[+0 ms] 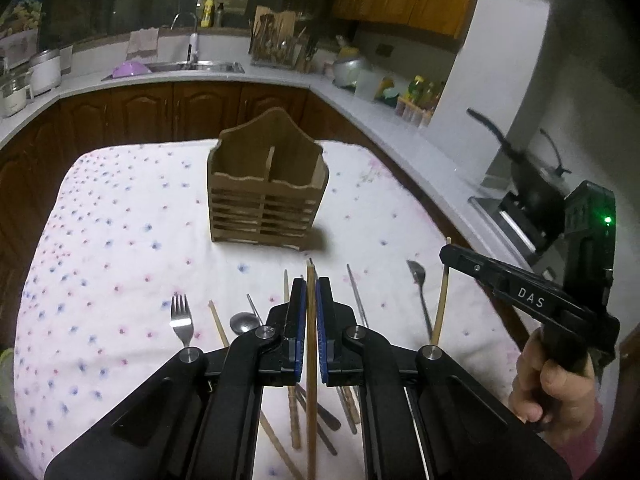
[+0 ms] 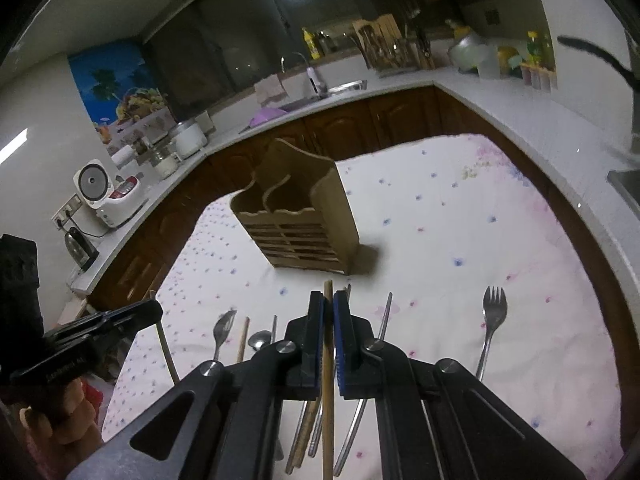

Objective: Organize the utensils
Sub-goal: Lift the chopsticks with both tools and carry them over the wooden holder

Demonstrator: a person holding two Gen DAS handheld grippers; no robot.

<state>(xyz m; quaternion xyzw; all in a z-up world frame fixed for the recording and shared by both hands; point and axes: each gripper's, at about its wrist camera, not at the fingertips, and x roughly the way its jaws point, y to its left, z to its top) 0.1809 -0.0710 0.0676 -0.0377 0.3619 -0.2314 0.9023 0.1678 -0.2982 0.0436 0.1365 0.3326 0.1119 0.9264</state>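
Note:
A wooden two-compartment utensil holder (image 1: 266, 194) stands empty mid-table; it also shows in the right wrist view (image 2: 304, 220). My left gripper (image 1: 311, 284) is shut on a wooden chopstick (image 1: 311, 360), lifted above the utensil pile. My right gripper (image 2: 329, 298) is shut on another wooden chopstick (image 2: 328, 392); it shows at the right of the left wrist view (image 1: 446, 256) holding that chopstick (image 1: 442, 300). On the cloth lie a fork (image 1: 181, 322), a spoon (image 1: 243, 322), another spoon (image 1: 418, 280), metal chopsticks (image 1: 356, 292) and several wooden chopsticks.
The table wears a white floral cloth (image 1: 120, 240). In the right wrist view a fork (image 2: 491, 324) lies at right, a fork (image 2: 222, 330) and spoon (image 2: 258, 340) at left. Kitchen counters (image 1: 360, 92) with a sink, pots and a stove surround the table.

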